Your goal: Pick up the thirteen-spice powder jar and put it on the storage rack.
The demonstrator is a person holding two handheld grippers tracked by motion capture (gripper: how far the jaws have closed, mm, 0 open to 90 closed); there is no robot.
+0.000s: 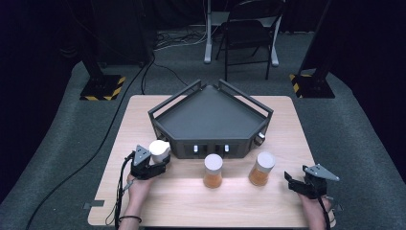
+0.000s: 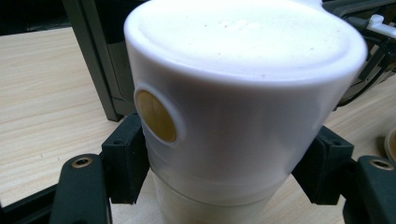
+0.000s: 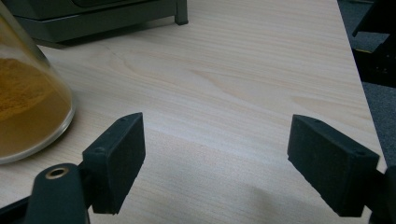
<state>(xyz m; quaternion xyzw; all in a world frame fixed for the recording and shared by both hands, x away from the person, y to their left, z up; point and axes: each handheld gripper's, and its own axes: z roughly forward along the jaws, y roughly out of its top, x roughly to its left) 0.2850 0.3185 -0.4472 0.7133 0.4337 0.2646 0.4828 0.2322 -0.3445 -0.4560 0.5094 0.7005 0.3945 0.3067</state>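
Between the left gripper's (image 2: 219, 172) pads, clamped: white-capped jar (image 2: 233, 93), dark tray's (image 1: 210, 143) front wall just beyond. Ahead of the right gripper (image 3: 215, 154), jaws apart on nothing: bare tabletop (image 3: 243, 70), table edge rightward, orange-powder jar (image 3: 28, 107) leftward.

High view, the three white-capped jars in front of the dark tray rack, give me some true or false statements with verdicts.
1. The left tongs grip a white-capped jar. True.
2. The right tongs hold a jar. False: they are open over bare wooden table.
3. Two white-capped glass jars of orange powder stand on the table. True.
4. The jars sit inside the dark five-sided tray rack. False: they stand in front of it.
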